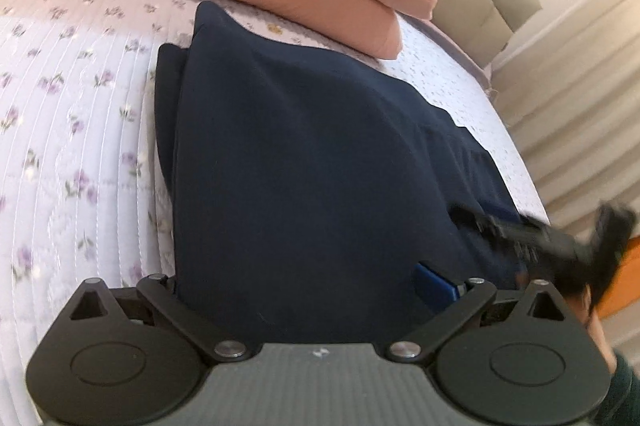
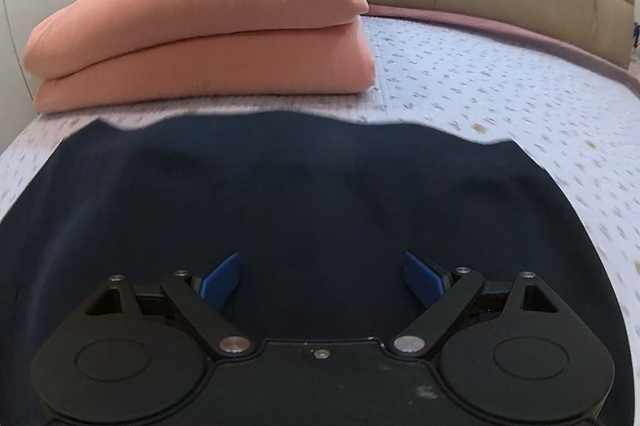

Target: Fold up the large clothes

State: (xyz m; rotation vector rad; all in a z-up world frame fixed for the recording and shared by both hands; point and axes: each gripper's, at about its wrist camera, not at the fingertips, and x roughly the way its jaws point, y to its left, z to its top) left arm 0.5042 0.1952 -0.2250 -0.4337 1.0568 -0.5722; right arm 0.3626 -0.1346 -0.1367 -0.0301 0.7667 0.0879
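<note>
Navy garment lies folded on the floral quilt, left gripper jaws spread over it.

The black two-finger right gripper has its blue-padded fingers spread wide apart. On the black left gripper, the linkages are spread wide, with only one blue pad showing.

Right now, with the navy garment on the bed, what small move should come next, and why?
Probably lower the right gripper and shut it on the garment: its jaws stand open and empty just above the cloth, whose far edge looks wavy, so a fold seems unfinished.
</note>
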